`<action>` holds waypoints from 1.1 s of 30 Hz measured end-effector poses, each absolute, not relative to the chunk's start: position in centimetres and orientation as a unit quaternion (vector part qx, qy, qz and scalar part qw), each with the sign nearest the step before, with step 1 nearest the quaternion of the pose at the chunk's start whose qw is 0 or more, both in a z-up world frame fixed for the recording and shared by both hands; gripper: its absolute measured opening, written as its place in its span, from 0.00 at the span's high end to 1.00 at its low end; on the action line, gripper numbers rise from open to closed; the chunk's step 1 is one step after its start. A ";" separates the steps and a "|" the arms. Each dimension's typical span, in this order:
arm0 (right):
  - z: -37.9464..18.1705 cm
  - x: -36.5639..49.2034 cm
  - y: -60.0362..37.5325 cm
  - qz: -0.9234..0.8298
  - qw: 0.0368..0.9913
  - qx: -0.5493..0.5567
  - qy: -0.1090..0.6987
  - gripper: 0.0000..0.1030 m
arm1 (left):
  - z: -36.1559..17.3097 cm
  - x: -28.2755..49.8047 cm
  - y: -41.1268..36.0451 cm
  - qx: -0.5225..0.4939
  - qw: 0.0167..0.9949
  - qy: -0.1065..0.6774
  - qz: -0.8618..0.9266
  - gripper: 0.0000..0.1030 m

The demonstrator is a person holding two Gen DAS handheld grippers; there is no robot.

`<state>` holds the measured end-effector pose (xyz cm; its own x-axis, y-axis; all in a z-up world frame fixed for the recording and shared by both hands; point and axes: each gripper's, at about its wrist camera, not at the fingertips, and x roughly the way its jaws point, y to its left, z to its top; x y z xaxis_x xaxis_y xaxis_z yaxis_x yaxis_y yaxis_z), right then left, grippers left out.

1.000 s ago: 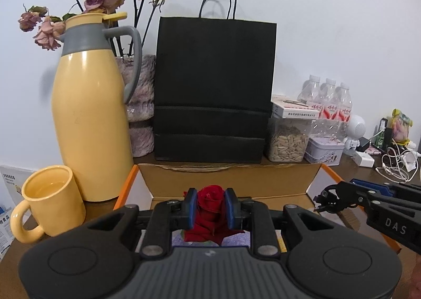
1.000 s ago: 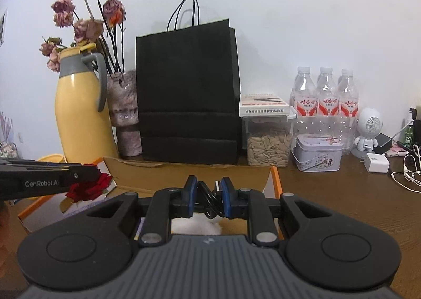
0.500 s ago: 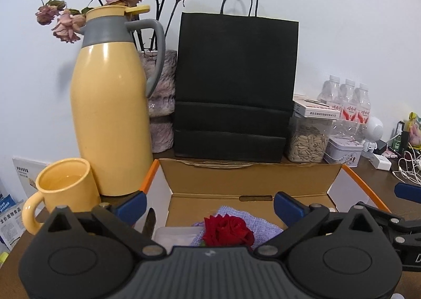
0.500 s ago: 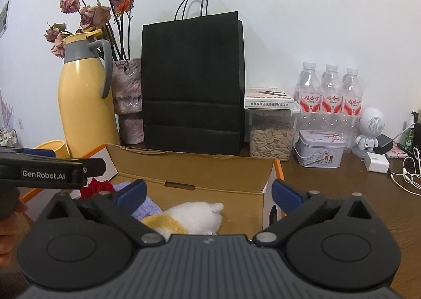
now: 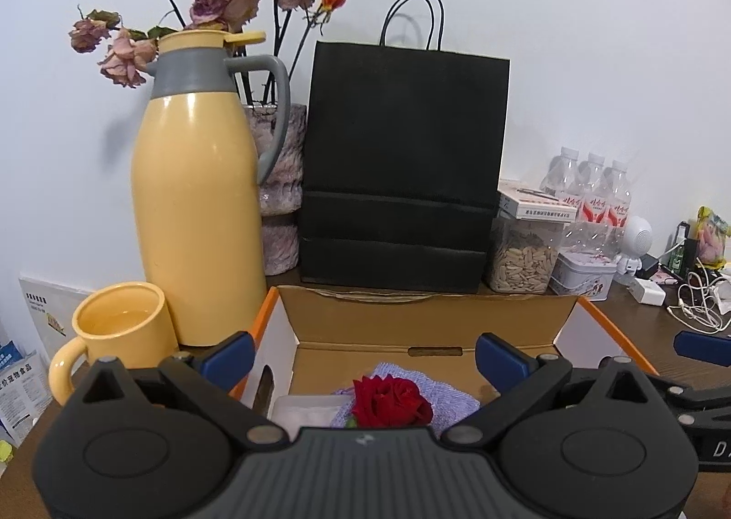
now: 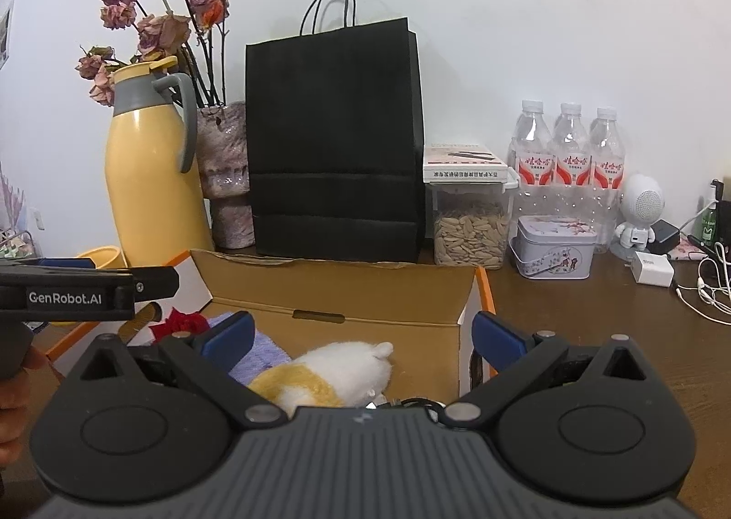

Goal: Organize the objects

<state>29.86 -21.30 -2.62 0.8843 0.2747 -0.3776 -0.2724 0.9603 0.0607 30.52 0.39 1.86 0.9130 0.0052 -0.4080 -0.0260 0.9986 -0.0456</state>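
Open brown cardboard box with orange edges (image 5: pixel 425 327): holds red fabric rose (image 5: pixel 390 400) on lilac knitted cloth (image 5: pixel 450 402), white-and-orange plush toy (image 6: pixel 329 370). Left gripper (image 5: pixel 365 352), right gripper (image 6: pixel 361 331): both spread wide, empty. Step: items deposited. Next, judged: withdraw, seek further loose object.

Along the wall in front of me stands a tall yellow thermos jug (image 5: pixel 196 208) with a grey collar and handle, and a matching yellow mug (image 5: pixel 121 336) sits just beside its base. Behind the jug a mottled pink vase (image 5: pixel 281 185) holds dried roses (image 5: pixel 219 2) — faded, drooping. A black paper bag (image 5: pixel 402 172) stands upright next to the vase. To its right I see a clear container of seeds (image 6: pixel 470 231) with a small box (image 6: pixel 463 165) on its lid, three water bottles (image 6: pixel 569 153), a round tin (image 6: pixel 555 247), a white robot figurine (image 6: pixel 639 213) and a white charger (image 6: pixel 653 270) — all on the wooden table (image 6: pixel 594 313).
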 end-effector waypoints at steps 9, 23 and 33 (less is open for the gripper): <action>-2.1 26.9 -20.3 0.150 0.970 -0.032 0.190 0.00 | 2.4 27.8 1.1 -0.030 0.978 0.205 0.008 0.00; -1.5 21.8 -20.7 0.144 0.971 -0.031 0.190 0.00 | 2.7 21.8 1.7 -0.021 0.978 0.207 0.006 0.00; -2.1 18.0 -21.1 0.145 0.968 -0.028 0.202 0.00 | 2.2 17.8 2.3 -0.014 0.975 0.221 0.014 0.00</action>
<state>18.05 -21.07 -2.05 0.8768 0.2690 -0.3986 -0.2913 0.9566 0.0050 17.79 2.30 2.17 0.9017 0.0211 -0.4318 -0.0338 0.9992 -0.0217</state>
